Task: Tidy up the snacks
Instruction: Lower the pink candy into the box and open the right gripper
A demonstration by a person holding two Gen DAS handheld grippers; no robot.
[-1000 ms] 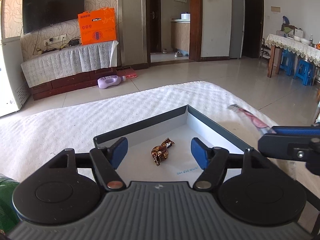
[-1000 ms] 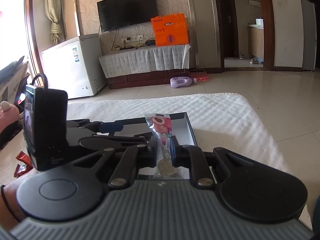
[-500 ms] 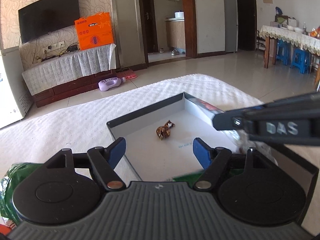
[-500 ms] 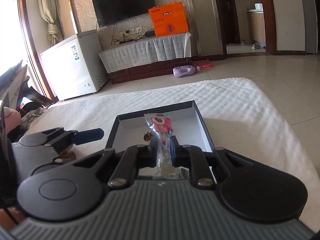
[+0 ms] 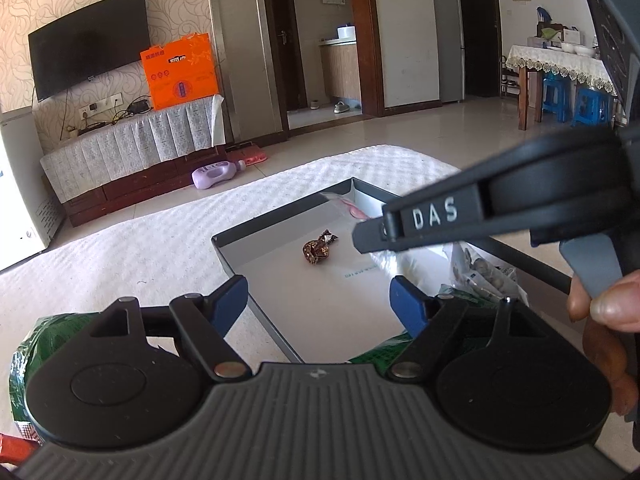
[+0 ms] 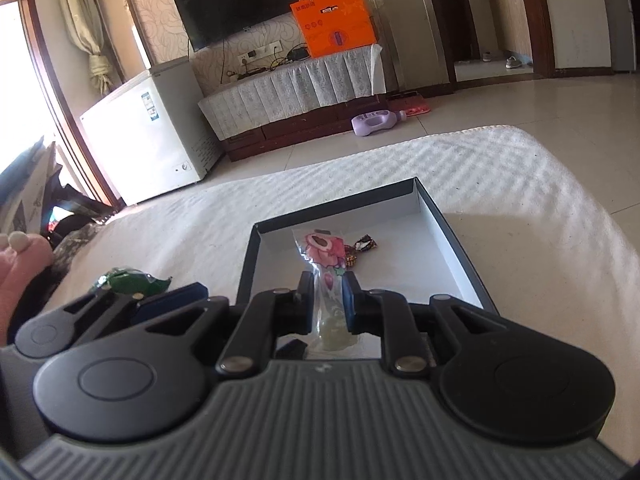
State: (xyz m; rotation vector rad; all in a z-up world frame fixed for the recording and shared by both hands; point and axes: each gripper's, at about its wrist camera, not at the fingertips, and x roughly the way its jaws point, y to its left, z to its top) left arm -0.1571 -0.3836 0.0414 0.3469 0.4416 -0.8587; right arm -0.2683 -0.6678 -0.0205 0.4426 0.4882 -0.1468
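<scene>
White bedding (image 6: 480, 168) carries a shallow box (image 6: 444, 216) with a wrapped candy (image 5: 318, 249) lying inside. Over it, the right gripper (image 6: 327, 300) is opening its jaws, a clear snack packet (image 6: 326, 256) standing between them, apparently no longer pinched. Beside it, the left gripper (image 5: 320, 300) spreads wider and holds nothing, above the box's near corner and a green packet (image 5: 52, 332).

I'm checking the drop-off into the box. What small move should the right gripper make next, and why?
Probably finish opening and back away. The right gripper is over the grey box, its jaws opening with the pink snack packet between them, its far end already down on the box floor beside the brown wrapped candy. Letting go should leave it inside.
</scene>
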